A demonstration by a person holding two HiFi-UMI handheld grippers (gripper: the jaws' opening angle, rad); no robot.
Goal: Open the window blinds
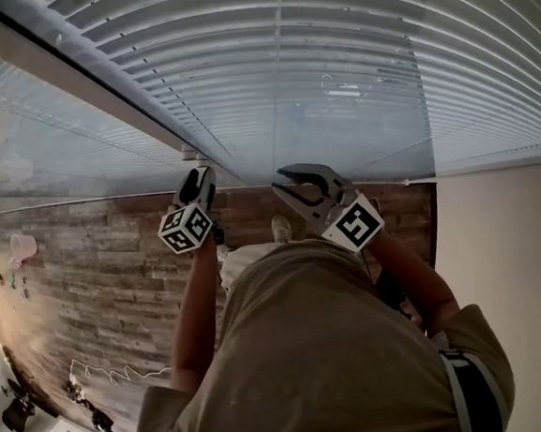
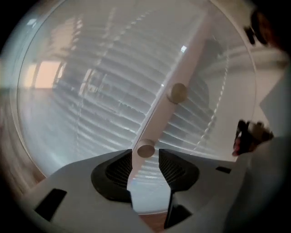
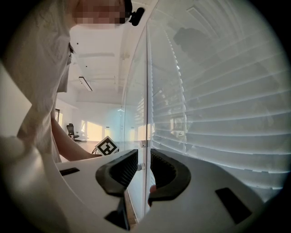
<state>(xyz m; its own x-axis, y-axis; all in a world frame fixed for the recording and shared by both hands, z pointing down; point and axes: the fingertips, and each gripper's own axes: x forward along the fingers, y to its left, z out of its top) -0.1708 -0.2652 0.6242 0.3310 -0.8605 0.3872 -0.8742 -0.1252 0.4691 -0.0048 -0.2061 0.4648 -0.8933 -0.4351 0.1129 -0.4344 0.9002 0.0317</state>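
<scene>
White slatted blinds (image 1: 333, 73) hang shut behind glass and fill the top of the head view. My left gripper (image 1: 195, 181) points at their left end. In the left gripper view a white bar (image 2: 175, 107) with two round knobs runs slantwise from my left gripper (image 2: 145, 167) to the upper right. The bar lies between the jaws, against the left pad, with a gap to the right pad. My right gripper (image 1: 289, 182) is level beside the left one. In its own view the right gripper (image 3: 144, 169) has its jaws a narrow gap apart, and nothing shows gripped between them.
A grey frame rail (image 1: 80, 81) runs diagonally above the left gripper. The blinds (image 3: 218, 113) fill the right side of the right gripper view, and a thin vertical frame edge (image 3: 146, 91) bounds them. A wood-plank floor (image 1: 97, 273) lies below, with the person's body (image 1: 331, 365) close to the window.
</scene>
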